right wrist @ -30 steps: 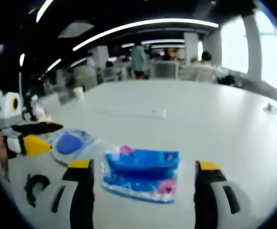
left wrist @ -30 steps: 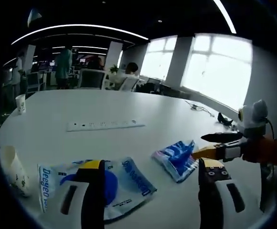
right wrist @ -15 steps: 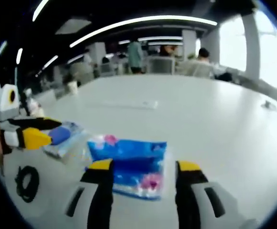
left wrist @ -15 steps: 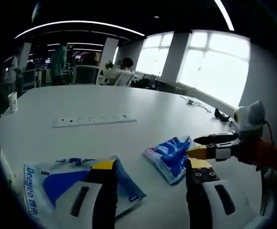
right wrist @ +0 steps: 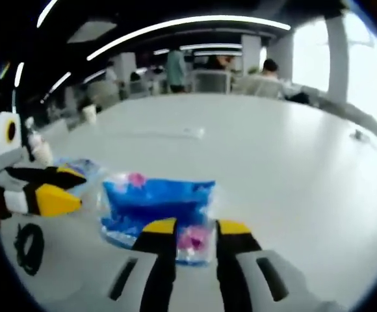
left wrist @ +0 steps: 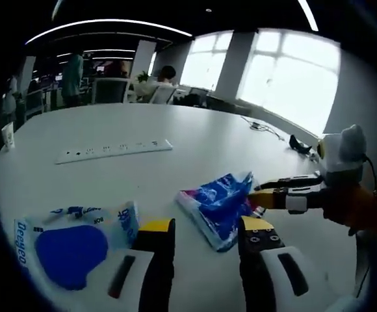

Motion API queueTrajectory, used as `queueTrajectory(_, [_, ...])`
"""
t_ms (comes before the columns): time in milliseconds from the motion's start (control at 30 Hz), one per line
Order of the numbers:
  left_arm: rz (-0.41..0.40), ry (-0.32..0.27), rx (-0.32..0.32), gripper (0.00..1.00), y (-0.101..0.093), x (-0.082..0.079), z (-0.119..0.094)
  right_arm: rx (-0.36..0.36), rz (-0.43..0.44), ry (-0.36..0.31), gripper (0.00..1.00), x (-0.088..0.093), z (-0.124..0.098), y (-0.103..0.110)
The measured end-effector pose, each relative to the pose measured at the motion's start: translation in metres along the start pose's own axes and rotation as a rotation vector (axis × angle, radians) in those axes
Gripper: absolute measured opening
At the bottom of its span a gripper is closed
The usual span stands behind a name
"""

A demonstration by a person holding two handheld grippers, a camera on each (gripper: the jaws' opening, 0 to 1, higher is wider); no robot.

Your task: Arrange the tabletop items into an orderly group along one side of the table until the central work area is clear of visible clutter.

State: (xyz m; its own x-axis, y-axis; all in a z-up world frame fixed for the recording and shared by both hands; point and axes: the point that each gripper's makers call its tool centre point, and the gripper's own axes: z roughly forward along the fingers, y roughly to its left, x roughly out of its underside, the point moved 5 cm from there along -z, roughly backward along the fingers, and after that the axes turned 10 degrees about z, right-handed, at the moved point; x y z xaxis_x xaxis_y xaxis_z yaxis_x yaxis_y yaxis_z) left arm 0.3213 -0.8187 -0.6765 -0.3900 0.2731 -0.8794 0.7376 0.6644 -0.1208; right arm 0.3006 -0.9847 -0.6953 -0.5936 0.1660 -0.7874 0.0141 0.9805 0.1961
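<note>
A blue snack packet [left wrist: 218, 201] with pink marks lies on the white table [left wrist: 195, 140], near its front. My right gripper [right wrist: 195, 227] is shut on the near edge of that blue packet [right wrist: 156, 201]. In the left gripper view the right gripper [left wrist: 260, 195] comes in from the right and pinches the packet's corner. A white packet with a blue oval [left wrist: 71, 244] lies to the left, its right edge beside my left gripper's left finger. My left gripper [left wrist: 205, 227] is open, its jaws narrowed with bare table between them. In the right gripper view the left gripper [right wrist: 78, 188] sits by the white packet [right wrist: 78, 168].
A white power strip [left wrist: 114, 149] lies across the middle of the table. A paper cup [left wrist: 8, 135] stands at the far left edge. A black cable [left wrist: 299, 143] lies at the right edge, and a black loop [right wrist: 26, 244] near the front. Chairs and people are beyond the table.
Both pairs of jaws have narrowed. The right gripper has shut on the blue packet's edge. The white packet now lies left of my left gripper's jaws instead of between them.
</note>
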Motion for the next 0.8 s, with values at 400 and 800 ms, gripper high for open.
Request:
queueTrajectory(400, [-0.065,0.099,-0.022,0.12,0.004,0.013,0.012,0.015,-0.004,0.006,0.05,0.002,0.002,0.0])
queueTrajectory(800, [-0.107,0.106,-0.018,0.02,0.004,0.008,0.008,0.006,0.007,-0.01,0.01,-0.002,0.001,0.006])
